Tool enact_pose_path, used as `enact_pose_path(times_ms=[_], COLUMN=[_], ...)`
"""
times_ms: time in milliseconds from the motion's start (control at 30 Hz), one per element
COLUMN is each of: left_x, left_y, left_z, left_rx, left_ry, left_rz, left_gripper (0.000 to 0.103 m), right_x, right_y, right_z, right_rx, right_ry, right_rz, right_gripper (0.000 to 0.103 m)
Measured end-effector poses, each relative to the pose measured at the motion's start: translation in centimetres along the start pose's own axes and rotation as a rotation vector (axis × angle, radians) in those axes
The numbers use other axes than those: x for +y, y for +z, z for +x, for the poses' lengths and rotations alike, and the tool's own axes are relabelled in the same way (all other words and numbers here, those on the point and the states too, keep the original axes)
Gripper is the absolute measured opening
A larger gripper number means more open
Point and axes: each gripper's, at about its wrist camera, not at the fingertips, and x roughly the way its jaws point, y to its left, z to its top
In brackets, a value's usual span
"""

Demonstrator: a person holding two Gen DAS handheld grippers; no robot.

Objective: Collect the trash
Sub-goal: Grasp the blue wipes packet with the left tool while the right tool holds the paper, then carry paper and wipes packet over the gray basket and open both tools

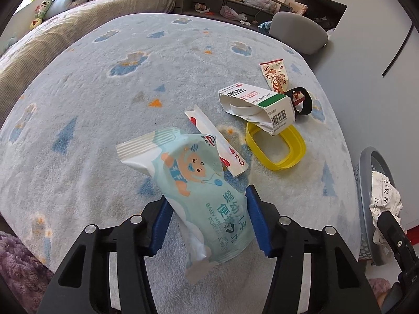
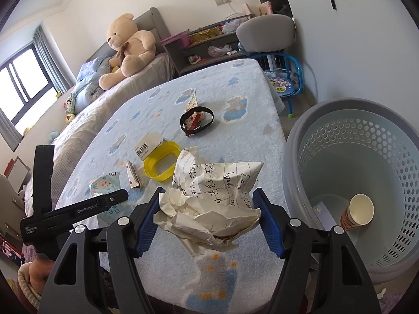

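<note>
My left gripper (image 1: 208, 221) is shut on a light blue baby wipes packet (image 1: 193, 183), held above the blue patterned blanket (image 1: 104, 104). My right gripper (image 2: 209, 219) is shut on a crumpled sheet of handwritten paper (image 2: 214, 191), just left of the grey perforated trash basket (image 2: 309, 141); a paper cup (image 2: 357, 213) lies inside it. On the blanket lie a torn medicine box (image 1: 258, 107), a yellow oval ring (image 1: 277, 146), a long white wrapper (image 1: 217, 144), a snack wrapper (image 1: 275, 76) and a black band (image 1: 301, 102).
A bed with a large teddy bear (image 2: 128, 47) runs along the left. A grey chair (image 2: 264, 34), a small blue child's chair (image 2: 285, 78) and a cluttered shelf (image 2: 209, 39) stand at the far end. The basket stands on the floor right of the blanket.
</note>
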Motion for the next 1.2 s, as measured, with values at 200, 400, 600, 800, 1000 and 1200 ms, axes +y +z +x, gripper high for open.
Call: enact_pose_path(times_ms=[200,400,600,800,1000,1200], left_x=[-0.7,-2.9,-5.9,-9.7,-14.7,-20.4], left_y=[-0.3,-0.4,-0.6,-1.0,-1.4,-2.0], left_z=[-2.1,-3.7,-4.9,-5.5,-5.1,-3.9], left_rx=[-0.048,-0.096,-0.130,-0.156,-0.161,-0.162], left_ry=[0.004,-0.002,-0.024,-0.066,-0.130,-0.187], left_rz=[0.053,0.122,0.189,0.271,0.356,0.469], left_gripper=[0.053,0.053,0.053,0.053,0.053,0.053], right_x=[0.0,-0.3,-1.1,-2.7,-6.1,-10.8], right_y=[0.0,0.1,0.4,0.6,0.7,0.8], right_z=[-0.1,-0.9,-2.1,-3.8,-5.9,-7.0], right_rx=[-0.002,-0.017,-0.036,-0.059,-0.082,-0.092], right_ry=[0.000,-0.014,-0.027,-0.059,-0.158,-0.278], right_rz=[0.000,0.002,0.005,0.014,0.026,0.059], right_gripper=[0.067,0.067,0.067,0.067,0.067,0.067])
